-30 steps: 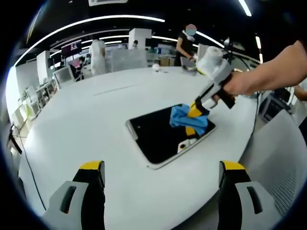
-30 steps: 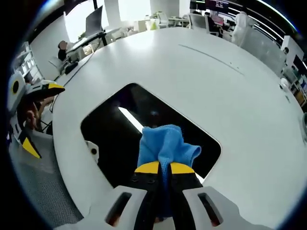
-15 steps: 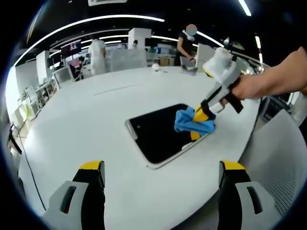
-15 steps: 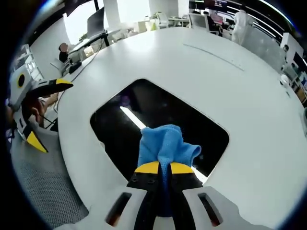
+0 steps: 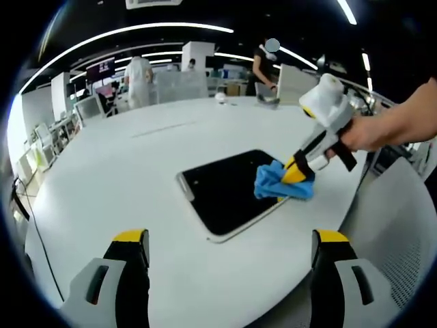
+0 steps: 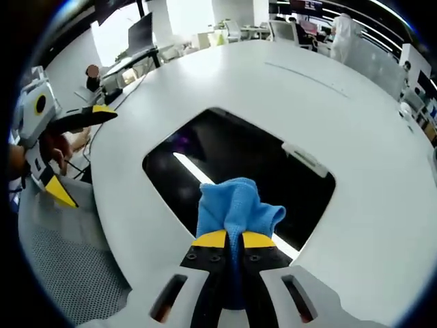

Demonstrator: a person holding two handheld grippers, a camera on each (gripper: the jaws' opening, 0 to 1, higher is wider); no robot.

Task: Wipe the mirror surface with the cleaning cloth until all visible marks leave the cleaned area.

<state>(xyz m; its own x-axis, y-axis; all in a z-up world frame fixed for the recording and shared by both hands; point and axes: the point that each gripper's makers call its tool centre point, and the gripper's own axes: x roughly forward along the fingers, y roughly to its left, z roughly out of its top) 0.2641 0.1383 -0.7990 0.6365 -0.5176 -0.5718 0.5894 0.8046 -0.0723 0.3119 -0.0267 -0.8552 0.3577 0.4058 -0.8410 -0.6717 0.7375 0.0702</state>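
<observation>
Right gripper point(image 6: 227, 238) jaws clamp blue cloth point(image 6: 235, 205) on mirror point(image 6: 239, 164) edge near desk point(image 6: 341, 116) rim — left gripper point(image 5: 229, 239) jaws wide, hovering, nothing between.

A plain blue cloth point(image 6: 234, 208), a dark mirror point(image 6: 239, 164), a white table point(image 6: 355, 123), yellow-tipped tool point(image 6: 227, 239).

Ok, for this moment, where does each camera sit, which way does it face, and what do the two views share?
Left gripper view: rides on the left gripper, held back off the table, looking across it at the mirror; its own jaws stand wide apart, and the person's hand holds the right gripper.
Right gripper view: rides on the right gripper, looking down its closed jaws at the blue cloth on the mirror's near edge.
Shared: mirror, cloth, table, both grippers.
</observation>
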